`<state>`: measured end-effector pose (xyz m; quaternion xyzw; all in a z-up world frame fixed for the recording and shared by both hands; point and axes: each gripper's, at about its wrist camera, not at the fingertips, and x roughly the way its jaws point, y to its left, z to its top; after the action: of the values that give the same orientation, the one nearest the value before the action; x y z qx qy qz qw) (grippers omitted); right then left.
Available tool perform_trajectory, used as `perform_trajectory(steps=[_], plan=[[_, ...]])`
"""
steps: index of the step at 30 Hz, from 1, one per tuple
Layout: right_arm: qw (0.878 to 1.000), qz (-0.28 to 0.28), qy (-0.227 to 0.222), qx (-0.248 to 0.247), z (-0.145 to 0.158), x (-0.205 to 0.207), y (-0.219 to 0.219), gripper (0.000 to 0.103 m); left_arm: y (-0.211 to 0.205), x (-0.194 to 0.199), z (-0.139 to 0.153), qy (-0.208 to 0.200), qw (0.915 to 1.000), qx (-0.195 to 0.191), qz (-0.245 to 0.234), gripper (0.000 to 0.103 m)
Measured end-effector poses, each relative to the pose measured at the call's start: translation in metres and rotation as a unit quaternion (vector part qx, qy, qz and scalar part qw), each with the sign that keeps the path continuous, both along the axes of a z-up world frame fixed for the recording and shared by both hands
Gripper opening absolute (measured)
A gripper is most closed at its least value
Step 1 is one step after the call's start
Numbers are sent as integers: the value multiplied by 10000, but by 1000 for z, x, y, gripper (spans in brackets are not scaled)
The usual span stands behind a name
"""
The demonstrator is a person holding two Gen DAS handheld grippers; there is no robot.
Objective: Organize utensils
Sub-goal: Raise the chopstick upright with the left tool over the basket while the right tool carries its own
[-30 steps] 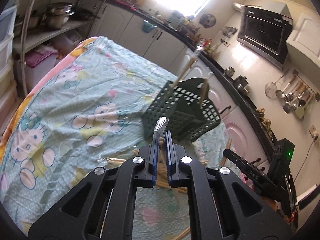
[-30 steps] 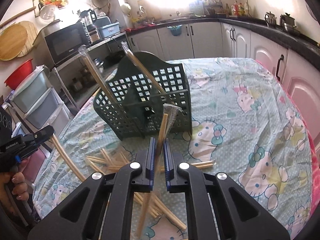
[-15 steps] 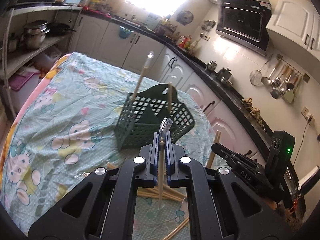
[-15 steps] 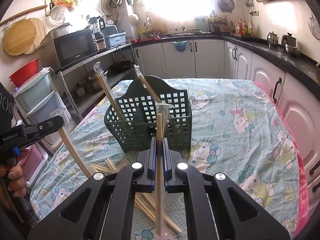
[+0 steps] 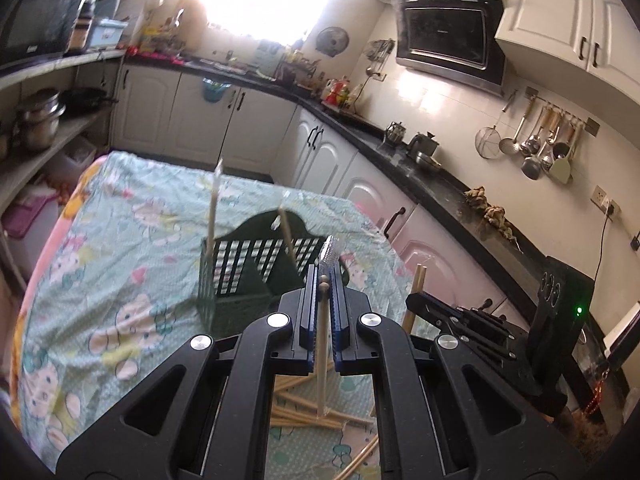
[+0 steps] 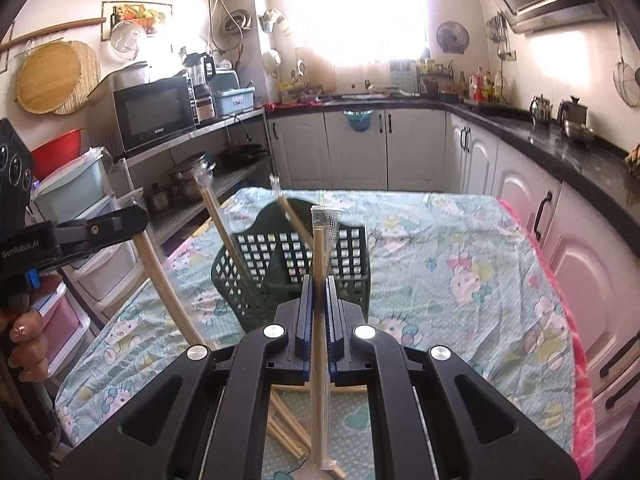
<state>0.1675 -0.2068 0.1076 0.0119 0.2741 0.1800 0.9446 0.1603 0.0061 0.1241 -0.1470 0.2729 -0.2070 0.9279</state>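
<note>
A dark green perforated utensil basket (image 5: 244, 268) (image 6: 296, 268) stands on the table with two wrapped chopstick pairs leaning in it. My left gripper (image 5: 323, 292) is shut on a plastic-wrapped chopstick pair (image 5: 322, 344), held upright above the table, near the basket's right side. My right gripper (image 6: 318, 300) is shut on another wrapped chopstick pair (image 6: 319, 320), upright in front of the basket. Several more wrapped chopsticks (image 5: 304, 408) (image 6: 288, 432) lie on the cloth below both grippers. The left gripper also shows in the right wrist view (image 6: 120, 220), and the right gripper in the left wrist view (image 5: 424, 304).
The table has a light green cartoon-print cloth (image 5: 120, 280) (image 6: 460, 280). White kitchen cabinets with a black counter (image 5: 440, 200) run along the right. Shelves with pots (image 5: 36, 124) and plastic drawers (image 6: 80, 264) stand at the left.
Both grippers have risen and tilted up with their chopsticks, now held more upright. The basket appears lower and farther in both views.
</note>
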Motion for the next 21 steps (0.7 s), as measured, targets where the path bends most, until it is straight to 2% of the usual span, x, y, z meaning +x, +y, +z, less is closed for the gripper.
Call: perform_trajectory(steps=[11, 21], plan=[[9988, -51, -487, 45, 37, 4, -5, 6, -7, 12, 43, -472, 9989, 68, -22, 3], [9941, -112, -1068, 156, 85, 17, -12, 6, 5, 24, 82, -873, 9959, 76, 212, 3]])
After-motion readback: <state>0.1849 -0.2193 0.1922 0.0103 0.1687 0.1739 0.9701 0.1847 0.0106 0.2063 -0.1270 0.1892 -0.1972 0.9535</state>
